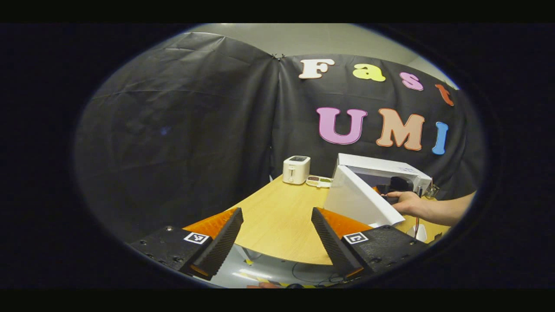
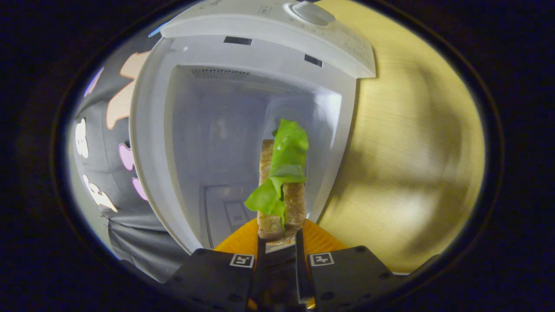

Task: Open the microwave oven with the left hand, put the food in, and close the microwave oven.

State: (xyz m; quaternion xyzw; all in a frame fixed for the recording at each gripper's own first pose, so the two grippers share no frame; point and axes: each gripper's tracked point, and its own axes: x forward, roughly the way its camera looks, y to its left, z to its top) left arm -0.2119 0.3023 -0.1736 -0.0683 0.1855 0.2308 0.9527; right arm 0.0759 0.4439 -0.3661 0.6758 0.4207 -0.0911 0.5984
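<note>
In the left gripper view, the left gripper (image 1: 277,236) is hanging at the near edge of the wooden table (image 1: 277,216), and its two fingers are standing wide apart with nothing between them. The microwave oven (image 1: 381,182) is standing on this table, far from the left gripper, and its door (image 1: 357,199) is hanging open toward the camera. Just beside the open door, a hand (image 1: 409,203) is holding the right gripper (image 1: 396,186), which is reaching into the microwave oven's opening. A small white toaster (image 1: 296,169) is standing well apart from the microwave oven, near the booth wall, and a small flat thing (image 1: 318,181) is lying between the toaster and the microwave oven.

In the right gripper view, the right gripper (image 2: 280,242) is pressing both fingers narrowly on the food (image 2: 282,186), a sandwich with green lettuce sticking out. The sandwich is standing on its edge, right at the mouth of the microwave oven (image 2: 243,108), in front of the white cavity. The control panel with a knob (image 2: 312,13) is showing beside the cavity, and the table (image 2: 412,151) is lying beyond it.
</note>
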